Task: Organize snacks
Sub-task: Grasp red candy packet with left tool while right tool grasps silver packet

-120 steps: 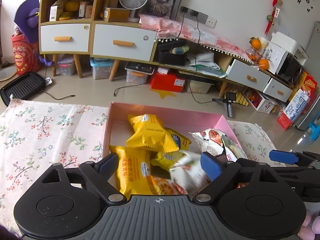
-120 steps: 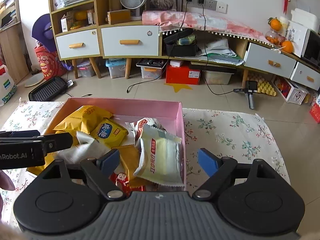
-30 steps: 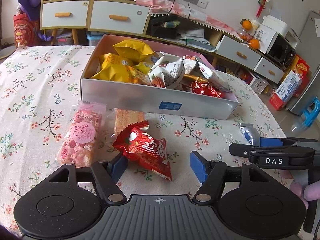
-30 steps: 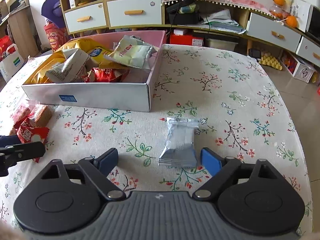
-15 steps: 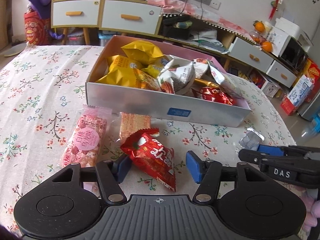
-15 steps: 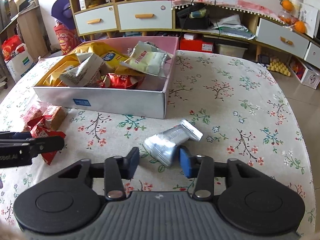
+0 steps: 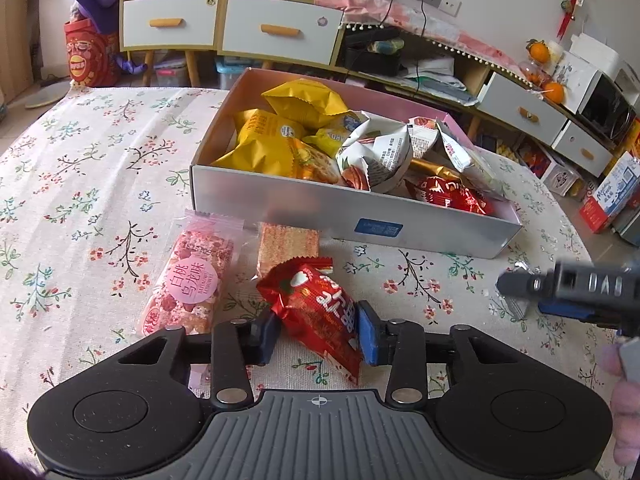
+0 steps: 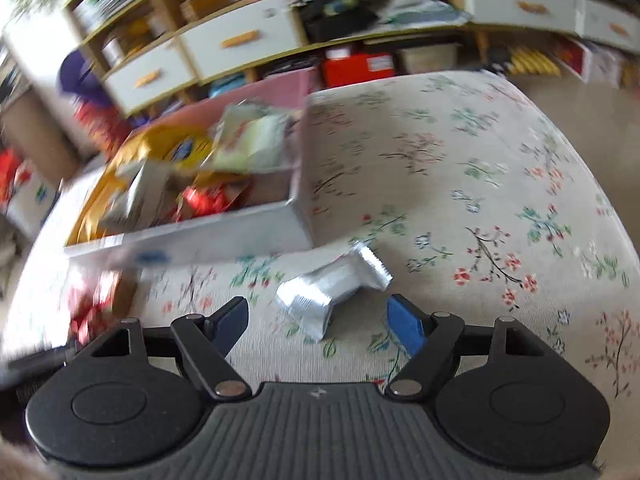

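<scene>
Left wrist view shows your left hand-held gripper point(image 7: 318, 330) clamping the red foil snack packet point(image 7: 316, 312); right wrist view, blurred, shows your right hand-held gripper point(image 8: 318, 322) spread, jaws just opening, around the crumpled silver foil packet point(image 8: 328, 294).

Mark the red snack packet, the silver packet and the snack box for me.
red snack packet point(image 7: 316, 304): left wrist view, middle of the wrapper.
silver packet point(image 8: 320, 296): right wrist view, crumpled body.
snack box point(image 7: 432, 228): left wrist view, near grey wall.

Red snack packet point(image 7: 316, 308), silver packet point(image 8: 320, 292), floral tablecloth point(image 7: 100, 168), yellow bags point(image 7: 280, 136).
</scene>
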`<state>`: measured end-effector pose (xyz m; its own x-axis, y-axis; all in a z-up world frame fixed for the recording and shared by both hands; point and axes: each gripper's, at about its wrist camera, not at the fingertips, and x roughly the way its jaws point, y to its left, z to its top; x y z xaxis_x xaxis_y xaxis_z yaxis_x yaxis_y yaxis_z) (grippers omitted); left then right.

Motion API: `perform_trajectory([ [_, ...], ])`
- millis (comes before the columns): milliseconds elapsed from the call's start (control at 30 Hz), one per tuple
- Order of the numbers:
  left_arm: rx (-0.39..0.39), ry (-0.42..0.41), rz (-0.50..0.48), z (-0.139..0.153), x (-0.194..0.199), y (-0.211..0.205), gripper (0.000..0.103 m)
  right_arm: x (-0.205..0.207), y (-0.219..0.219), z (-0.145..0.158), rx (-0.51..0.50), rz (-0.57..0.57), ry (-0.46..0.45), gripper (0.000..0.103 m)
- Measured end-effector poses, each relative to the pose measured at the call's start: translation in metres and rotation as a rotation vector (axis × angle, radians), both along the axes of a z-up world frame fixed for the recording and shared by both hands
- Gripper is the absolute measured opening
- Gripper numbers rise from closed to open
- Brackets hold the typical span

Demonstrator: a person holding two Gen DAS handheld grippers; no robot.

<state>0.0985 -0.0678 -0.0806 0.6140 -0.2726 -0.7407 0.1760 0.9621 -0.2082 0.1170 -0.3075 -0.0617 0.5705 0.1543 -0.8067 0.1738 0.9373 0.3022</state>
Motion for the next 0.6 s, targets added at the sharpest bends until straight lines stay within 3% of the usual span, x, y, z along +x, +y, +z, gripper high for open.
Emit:
perform_trajectory([
  [167, 0.013, -0.003, -0.005, 0.000, 0.000, -0.003, 0.037, 0.007, -0.006, -0.002, 0.070, -0.122, 0.004, 0.073],
  [400, 0.011, 0.001, -0.010, 0.000, 0.001, -0.002, 0.037, 0.008, 0.011, -0.003, -0.097, -0.090, 0.011, 0.055],
  [533, 0.011, 0.003, -0.024, 0.000, 0.001, 0.000, 0.037, 0.008, 0.011, -0.002, -0.122, -0.064, 0.014, 0.049],
  [567, 0.011, 0.005, -0.027, 0.001, 0.000, 0.001, 0.037, 0.007, 0.010, -0.001, -0.126, -0.057, 0.017, 0.041],
  [600, 0.012, 0.006, -0.031, 0.001, -0.001, 0.002, 0.037, 0.007, 0.010, 0.000, -0.129, -0.052, 0.020, 0.041],
])
